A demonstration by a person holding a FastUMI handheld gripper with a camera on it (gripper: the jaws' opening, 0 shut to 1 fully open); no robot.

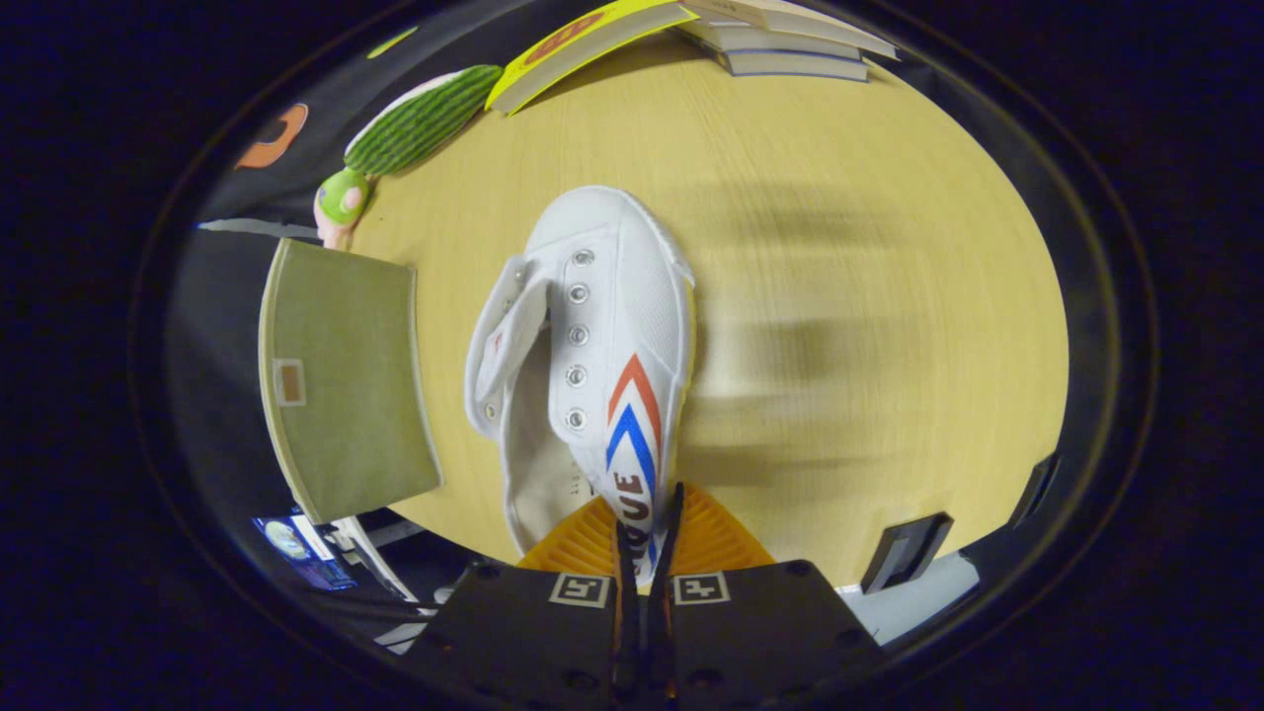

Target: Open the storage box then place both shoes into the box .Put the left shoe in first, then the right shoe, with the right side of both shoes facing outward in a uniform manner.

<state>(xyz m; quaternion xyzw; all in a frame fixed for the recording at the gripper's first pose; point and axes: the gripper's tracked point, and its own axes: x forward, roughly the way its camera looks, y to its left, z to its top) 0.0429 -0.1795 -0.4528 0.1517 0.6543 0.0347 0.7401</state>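
A white canvas shoe (592, 355) with red and blue chevrons on its side hangs above the wooden table (869, 296), toe pointing away from me. My gripper (649, 533) is shut on the shoe's side wall near the heel, both fingers pressing on the fabric. The shoe's tongue and eyelets face left, and its opening shows just left of the fingers. The olive-green storage box (346, 380) stands to the left of the shoe at the table's edge; I see its flat top face, and cannot tell if it is open.
A green plush toy (415, 128) lies beyond the box at the far left. A yellow book (583, 44) and a stack of books (780, 39) sit at the far edge. A dark bracket (904, 548) stands at the near right edge.
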